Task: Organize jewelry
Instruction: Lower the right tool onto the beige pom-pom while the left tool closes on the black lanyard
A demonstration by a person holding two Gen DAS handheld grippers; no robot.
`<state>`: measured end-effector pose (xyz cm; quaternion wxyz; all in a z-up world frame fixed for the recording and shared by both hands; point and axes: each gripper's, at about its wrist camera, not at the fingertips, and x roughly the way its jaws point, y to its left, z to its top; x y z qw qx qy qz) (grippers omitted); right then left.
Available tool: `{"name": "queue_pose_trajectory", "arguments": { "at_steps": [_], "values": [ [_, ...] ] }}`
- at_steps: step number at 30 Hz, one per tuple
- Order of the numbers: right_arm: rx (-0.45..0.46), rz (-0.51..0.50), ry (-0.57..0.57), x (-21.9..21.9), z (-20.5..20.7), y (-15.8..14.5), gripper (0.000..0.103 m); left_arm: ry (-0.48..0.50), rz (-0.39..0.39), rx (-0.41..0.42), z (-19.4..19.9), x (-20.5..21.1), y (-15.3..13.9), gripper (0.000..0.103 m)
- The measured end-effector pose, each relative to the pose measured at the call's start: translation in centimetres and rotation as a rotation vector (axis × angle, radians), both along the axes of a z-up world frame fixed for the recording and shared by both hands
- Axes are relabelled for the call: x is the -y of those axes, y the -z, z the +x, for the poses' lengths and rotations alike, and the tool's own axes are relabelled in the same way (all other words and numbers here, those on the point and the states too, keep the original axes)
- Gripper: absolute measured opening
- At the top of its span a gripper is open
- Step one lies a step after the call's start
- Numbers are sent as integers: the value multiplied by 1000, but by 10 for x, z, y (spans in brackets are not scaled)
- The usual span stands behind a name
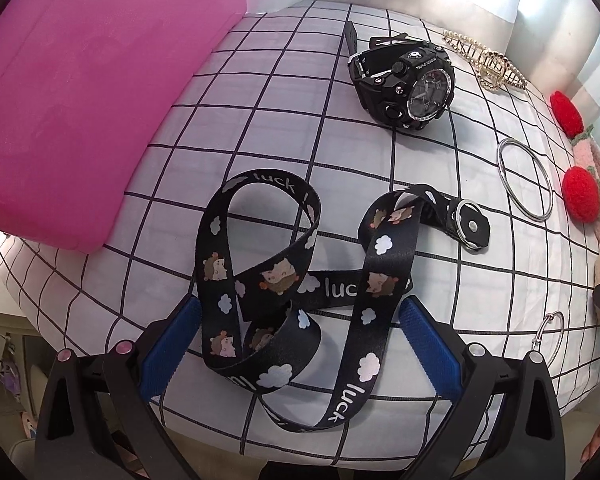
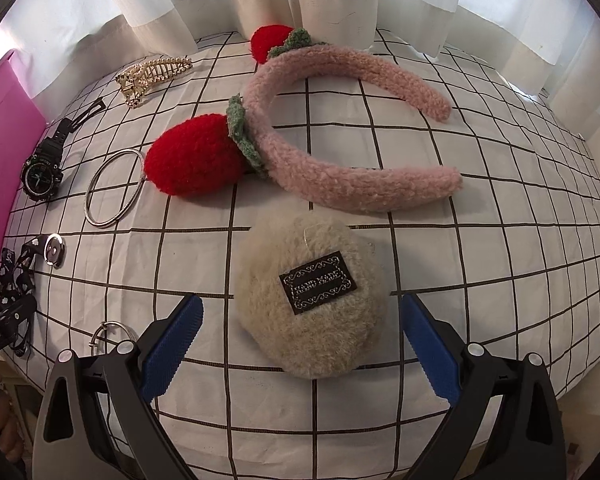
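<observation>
Lanyard (image 1: 300,280) lies between spread left gripper (image 1: 300,328) fingers near table edge.

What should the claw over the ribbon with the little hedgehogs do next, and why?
Probably close the left claw on the black hedgehog lanyard. The claw is open, its blue pads sit on either side of the strap's tangled middle, and the strap lies loose on the checked cloth, not yet held. Pinching there should gather several loops at once, though the ring end may trail.
</observation>
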<state>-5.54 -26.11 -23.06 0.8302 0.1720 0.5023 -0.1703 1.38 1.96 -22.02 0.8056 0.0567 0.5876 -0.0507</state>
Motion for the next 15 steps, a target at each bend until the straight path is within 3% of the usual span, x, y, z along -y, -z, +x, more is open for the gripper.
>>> {"name": "queue_pose_trajectory", "arguments": {
  "at_steps": [7,15],
  "values": [
    [-19,-13,1,-1,9,9,94,-27,-33,6,14,2,0,97],
    [29,-54,-15,-1,13,7,94,-33,-38,33,7,0,0,97]
  ]
}}
